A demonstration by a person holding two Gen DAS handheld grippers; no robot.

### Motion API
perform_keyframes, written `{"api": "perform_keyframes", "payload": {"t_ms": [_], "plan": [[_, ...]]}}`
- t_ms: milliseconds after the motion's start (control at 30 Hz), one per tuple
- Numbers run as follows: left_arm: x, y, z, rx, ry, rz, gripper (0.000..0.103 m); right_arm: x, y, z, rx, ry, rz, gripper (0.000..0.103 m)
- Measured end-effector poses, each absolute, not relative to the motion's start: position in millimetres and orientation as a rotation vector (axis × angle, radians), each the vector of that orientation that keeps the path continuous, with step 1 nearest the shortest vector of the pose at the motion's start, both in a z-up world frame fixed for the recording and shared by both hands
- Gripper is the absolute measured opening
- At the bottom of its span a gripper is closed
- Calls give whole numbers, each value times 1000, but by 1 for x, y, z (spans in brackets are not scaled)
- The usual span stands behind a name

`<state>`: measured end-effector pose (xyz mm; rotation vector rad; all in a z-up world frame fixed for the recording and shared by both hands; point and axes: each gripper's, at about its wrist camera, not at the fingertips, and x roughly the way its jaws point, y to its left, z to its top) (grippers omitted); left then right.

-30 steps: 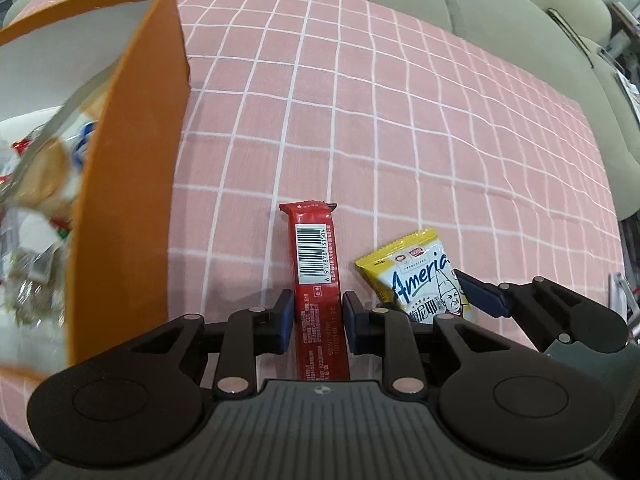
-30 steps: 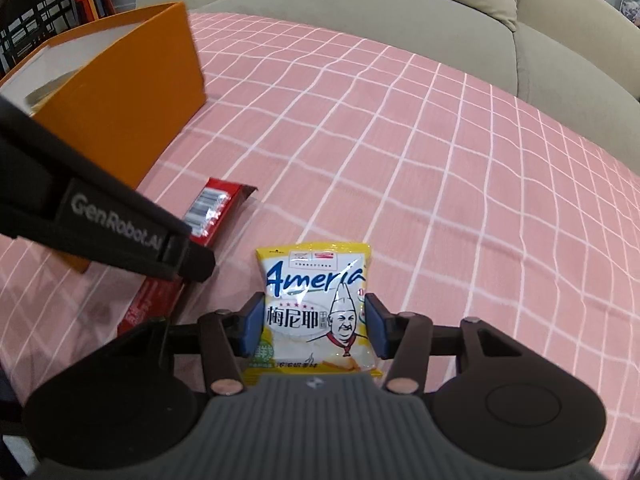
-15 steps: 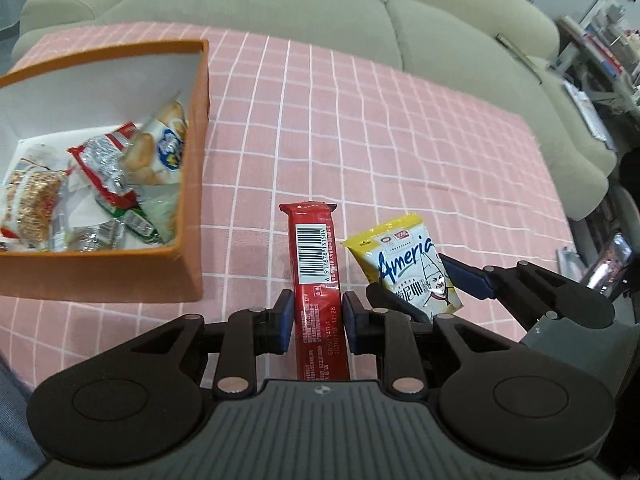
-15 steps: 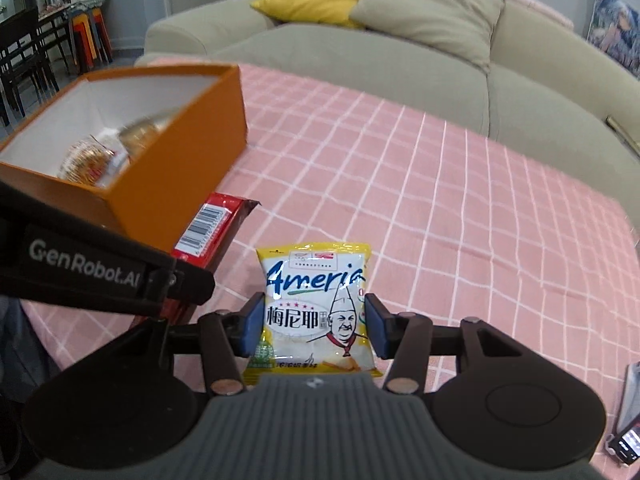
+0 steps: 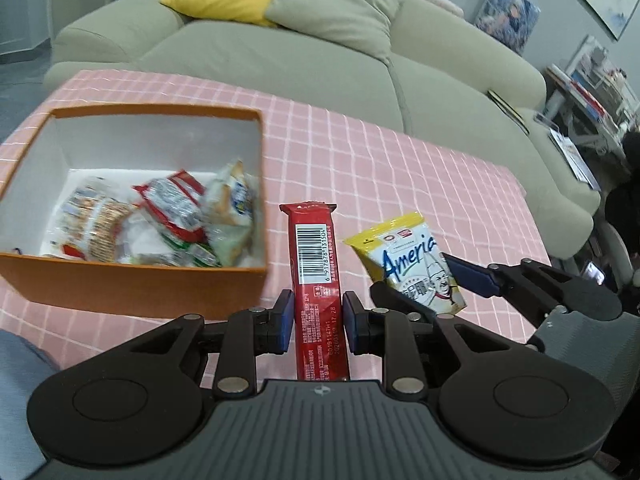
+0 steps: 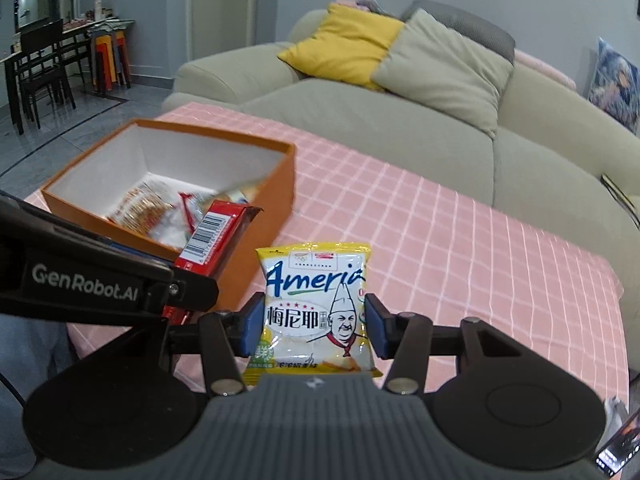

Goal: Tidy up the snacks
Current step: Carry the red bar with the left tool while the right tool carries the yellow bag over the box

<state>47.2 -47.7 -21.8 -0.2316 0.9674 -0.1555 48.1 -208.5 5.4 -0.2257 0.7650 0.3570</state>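
My left gripper (image 5: 314, 322) is shut on a long red snack bar (image 5: 316, 264) with a barcode and holds it in the air, right of the orange box (image 5: 132, 286). My right gripper (image 6: 314, 330) is shut on a yellow and white snack bag (image 6: 316, 300) and holds it up, to the right of the box (image 6: 260, 216). The box is open, white inside, and holds several wrapped snacks (image 5: 160, 220). The bag (image 5: 408, 258) and the right gripper show in the left wrist view. The red bar (image 6: 212, 236) and left gripper show in the right wrist view.
The box stands on a table with a pink checked cloth (image 5: 400, 176). A beige sofa (image 6: 380, 120) with a yellow cushion (image 6: 344, 46) runs behind the table. A dining table and chairs (image 6: 44, 64) stand far left. A phone (image 6: 618, 452) lies at the lower right.
Both grippers have risen well above the table with their snacks still held. The box interior and the sofa have come into view.
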Motion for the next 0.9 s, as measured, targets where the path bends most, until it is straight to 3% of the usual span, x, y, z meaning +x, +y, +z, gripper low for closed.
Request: {"api": "perform_keyframes", "payload": {"t_ms": [667, 900], "plan": [[81, 77, 30, -172, 864, -15, 28, 97, -108, 52, -289, 655, 539, 50], [124, 102, 13, -128, 935, -20, 28, 142, -61, 45, -303, 722, 603, 50]]}}
